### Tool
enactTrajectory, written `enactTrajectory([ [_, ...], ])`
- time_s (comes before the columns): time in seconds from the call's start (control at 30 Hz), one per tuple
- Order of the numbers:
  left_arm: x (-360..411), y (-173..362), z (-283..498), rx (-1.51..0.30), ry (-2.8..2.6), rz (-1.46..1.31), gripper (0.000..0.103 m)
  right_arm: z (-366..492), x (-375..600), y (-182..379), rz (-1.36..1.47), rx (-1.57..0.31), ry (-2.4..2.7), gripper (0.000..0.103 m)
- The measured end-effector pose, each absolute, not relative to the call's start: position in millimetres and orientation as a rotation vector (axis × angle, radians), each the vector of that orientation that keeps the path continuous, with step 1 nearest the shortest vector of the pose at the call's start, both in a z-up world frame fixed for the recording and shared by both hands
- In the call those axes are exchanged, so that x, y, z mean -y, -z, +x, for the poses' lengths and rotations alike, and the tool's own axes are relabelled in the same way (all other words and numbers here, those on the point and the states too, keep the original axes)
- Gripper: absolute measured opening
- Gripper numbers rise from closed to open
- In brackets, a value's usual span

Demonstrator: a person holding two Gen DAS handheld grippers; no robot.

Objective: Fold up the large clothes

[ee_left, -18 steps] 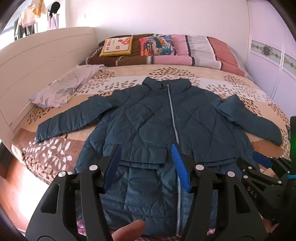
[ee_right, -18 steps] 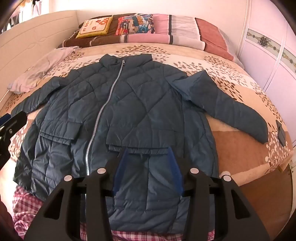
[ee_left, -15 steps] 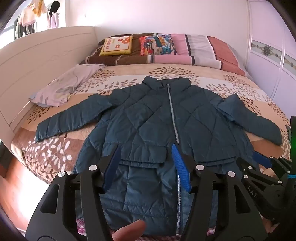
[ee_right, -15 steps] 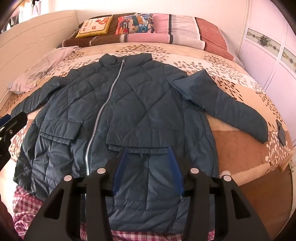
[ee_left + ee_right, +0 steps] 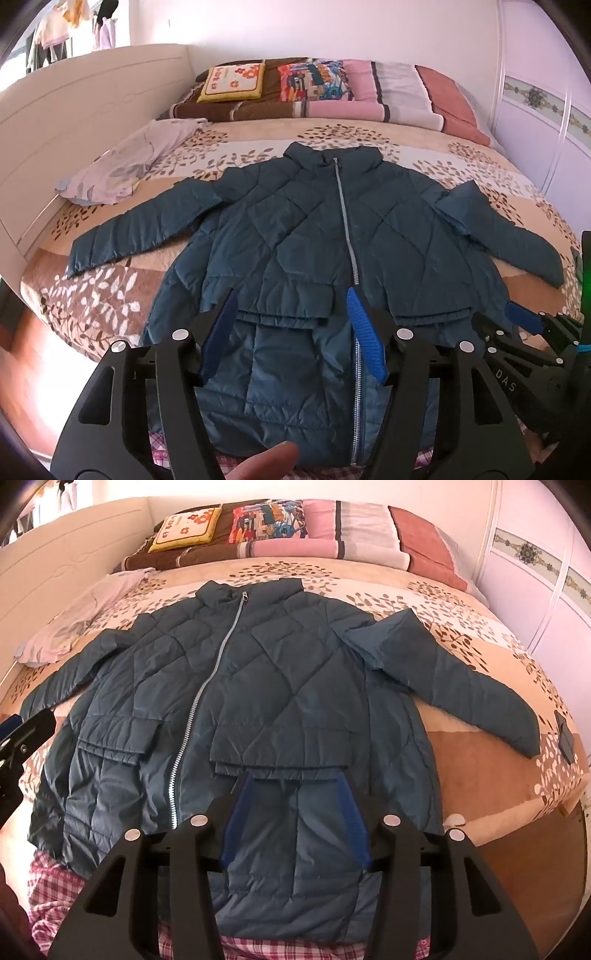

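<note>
A dark teal quilted jacket [image 5: 314,236] [image 5: 258,672] lies front up on the bed, zipped, sleeves spread to both sides, its hem hanging over the near edge. My left gripper [image 5: 291,306] hovers open above the lower left front, nothing between its blue pads. My right gripper [image 5: 295,786] hovers open over the lower right front, also with nothing in it. The right gripper shows at the right edge of the left wrist view [image 5: 524,325]. A fingertip [image 5: 266,461] pokes in at the bottom.
The bed has a leaf-patterned cover [image 5: 369,140]. Cushions and folded blankets [image 5: 314,88] are stacked at its head. A pale garment [image 5: 129,162] lies at the left by the white headboard [image 5: 92,99]. A dark flat object [image 5: 565,734] rests at the bed's right edge. Checked fabric [image 5: 59,886] is below the hem.
</note>
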State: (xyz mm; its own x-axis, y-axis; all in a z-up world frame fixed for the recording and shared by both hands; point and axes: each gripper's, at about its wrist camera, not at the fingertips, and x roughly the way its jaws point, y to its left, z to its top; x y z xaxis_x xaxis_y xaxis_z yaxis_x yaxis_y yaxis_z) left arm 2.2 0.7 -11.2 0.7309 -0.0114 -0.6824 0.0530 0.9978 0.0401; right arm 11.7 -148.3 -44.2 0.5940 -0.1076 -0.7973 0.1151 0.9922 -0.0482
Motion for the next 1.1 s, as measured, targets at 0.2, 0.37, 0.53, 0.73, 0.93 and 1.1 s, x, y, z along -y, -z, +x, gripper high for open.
enactTrajectory([
  [0.2,1.2,12.2,4.2,-0.760,0.035,0.063,0.062,17.6,152.0,43.6,0.018,-0.941,0.128,0.049],
  [0.37,1.9,13.9,4.9,-0.765,0.034,0.066,0.063,17.8,151.8,44.8,0.021,-0.945,0.128,0.049],
  [0.53,2.4,15.0,4.7,-0.766,0.033,0.066,0.063,18.2,152.5,45.2,0.022,-0.947,0.127,0.049],
  [0.73,2.0,17.3,5.2,-0.771,0.032,0.065,0.063,18.2,153.2,45.6,0.024,-0.949,0.127,0.049],
  [0.93,2.0,16.7,5.9,-0.771,0.033,0.065,0.063,18.4,153.5,45.4,0.024,-0.950,0.126,0.049],
  [1.1,1.5,18.7,5.7,-0.772,0.033,0.064,0.063,18.5,153.6,45.4,0.024,-0.951,0.125,0.049],
])
